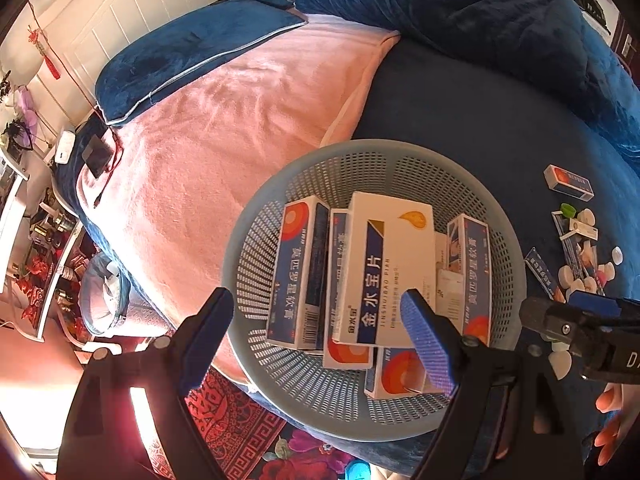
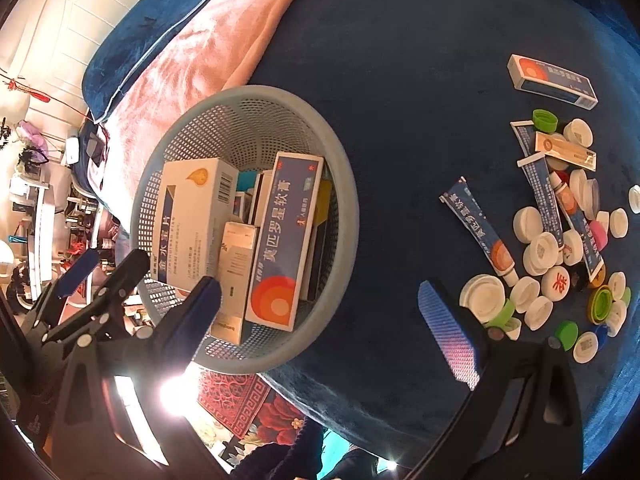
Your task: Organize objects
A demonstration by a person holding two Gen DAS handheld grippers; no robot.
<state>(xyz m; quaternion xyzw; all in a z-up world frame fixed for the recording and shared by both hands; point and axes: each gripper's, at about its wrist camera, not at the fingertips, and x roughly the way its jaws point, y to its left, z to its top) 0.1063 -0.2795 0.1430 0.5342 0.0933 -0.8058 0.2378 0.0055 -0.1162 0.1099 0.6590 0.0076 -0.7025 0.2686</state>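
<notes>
A pale blue perforated basket (image 1: 280, 396) (image 2: 344, 184) sits on the dark blue bed cover and holds several medicine boxes, with a large white box (image 1: 392, 264) (image 2: 188, 220) on top. My left gripper (image 1: 320, 336) is open and empty just above the basket's near side. My right gripper (image 2: 320, 312) is open and empty, right of the basket; it shows in the left wrist view (image 1: 568, 316). A boxed ointment (image 2: 552, 82) (image 1: 568, 183), ointment tubes (image 2: 480, 228) and several bottle caps (image 2: 540, 252) lie on the cover to the right.
A pink blanket (image 1: 224, 136) and blue pillows (image 1: 180, 60) lie beyond the basket. A rumpled blue quilt (image 1: 480, 20) is at the back. The bed edge drops to a red patterned rug (image 1: 232, 420). Cluttered shelves (image 1: 44, 248) stand at the left.
</notes>
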